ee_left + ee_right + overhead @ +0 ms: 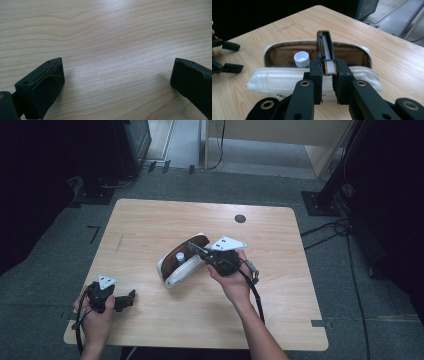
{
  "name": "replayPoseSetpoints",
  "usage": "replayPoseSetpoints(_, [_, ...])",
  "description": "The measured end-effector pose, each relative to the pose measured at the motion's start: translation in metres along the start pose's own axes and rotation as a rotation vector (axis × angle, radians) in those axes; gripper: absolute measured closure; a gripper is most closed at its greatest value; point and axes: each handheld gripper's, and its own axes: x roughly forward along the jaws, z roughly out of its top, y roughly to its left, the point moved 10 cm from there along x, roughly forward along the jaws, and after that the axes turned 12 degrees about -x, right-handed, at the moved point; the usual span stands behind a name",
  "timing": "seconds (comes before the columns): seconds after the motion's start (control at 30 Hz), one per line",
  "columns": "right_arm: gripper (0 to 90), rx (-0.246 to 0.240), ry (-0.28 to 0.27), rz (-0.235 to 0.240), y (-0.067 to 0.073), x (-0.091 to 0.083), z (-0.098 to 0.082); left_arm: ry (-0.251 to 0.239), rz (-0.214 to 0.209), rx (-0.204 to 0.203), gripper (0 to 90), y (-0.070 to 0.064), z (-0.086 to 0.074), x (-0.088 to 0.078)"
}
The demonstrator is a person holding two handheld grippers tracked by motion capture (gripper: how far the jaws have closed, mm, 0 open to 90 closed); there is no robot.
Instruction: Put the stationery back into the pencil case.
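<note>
White pouch [179,265] lies unzipped mid-table in the high view, and my right gripper [196,249] hangs over its mouth, clamped on a slim flat thing [193,246]. My left gripper [131,298] rests near the table's [150,220] front left corner, well apart. Around the pale wood table are grey carpet and dark stands.

Left gripper view: my jaws stand wide, with bare wood grain between them.

Right gripper view: my jaws pinch the slim thing [326,53] just above the open pouch [287,77], where a white-capped bottle [301,59] already sits. I judge the packing is partly done; this piece is not yet inside, and zipping remains.
</note>
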Motion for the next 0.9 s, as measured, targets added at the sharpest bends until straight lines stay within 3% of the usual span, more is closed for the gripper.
replayPoseSetpoints(0.5, [78.8, -0.004, -0.023, -0.014, -0.002, 0.022, 0.019, 0.0, -0.001, -0.001, 0.0, 0.0, 0.0, 0.0])
replayPoseSetpoints(0.77, [73.4, 0.008, -0.045, -0.02, -0.002, 0.014, 0.016, 0.001, 0.0, 0.0, 0.0, 0.0, 0.0, 0.0])
replayPoseSetpoints(0.87, [68.2, 0.02, -0.059, -0.029, -0.004, 0.008, 0.012, -0.001, -0.001, -0.002, 0.0, 0.0, 0.0, 0.0])
replayPoseSetpoints(0.9, [61.4, 0.03, -0.068, -0.04, -0.007, 0.002, 0.009, 0.0, -0.001, -0.001, 0.0, 0.0, 0.0, 0.0])
